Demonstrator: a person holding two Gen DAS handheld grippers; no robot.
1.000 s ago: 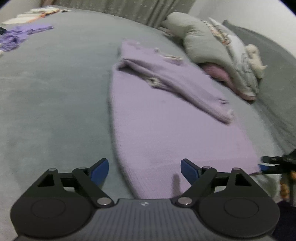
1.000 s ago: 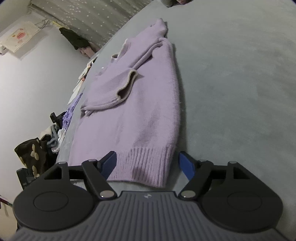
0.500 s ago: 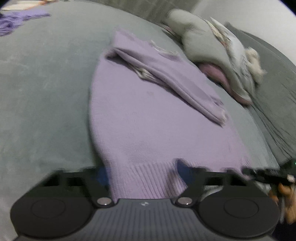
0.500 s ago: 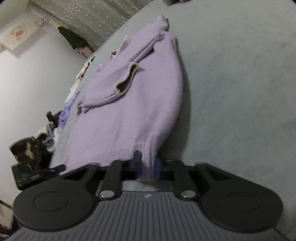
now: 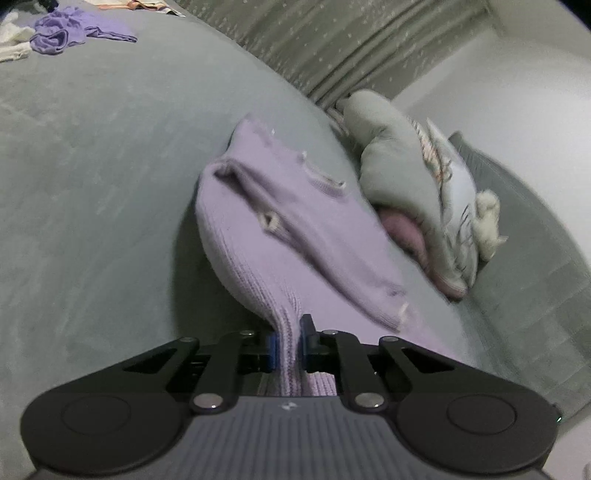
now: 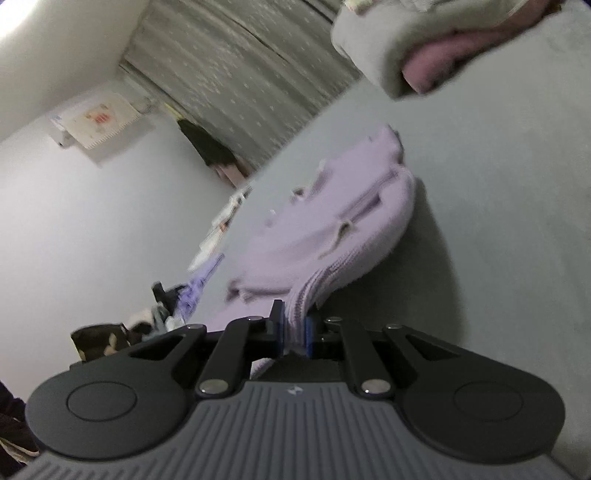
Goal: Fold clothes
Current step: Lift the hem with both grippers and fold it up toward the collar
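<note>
Two tongs share one load here. Biggest in frame is the grey bed [image 5: 92,192], filling the left and centre of the left view. On it, mid-frame, lies the lilac sweater [image 5: 295,236], a sleeve laid across its body, its far end resting on the bed while the ribbed hem rises toward the bottom of both views. At right sits a pile of pillows [image 5: 413,184]; a purple garment [image 5: 62,33] lies in the upper left corner.

The left tongs [image 5: 288,350] are clenched on one hem corner, the right tongs [image 6: 295,332] on the other — knit bunched thick between each pair.

Risks, as I judge them: the loose sleeve may slide off as the hem lifts, skewing the fold — and uneven pull between the two grips could drag the whole sweater along the bed.
</note>
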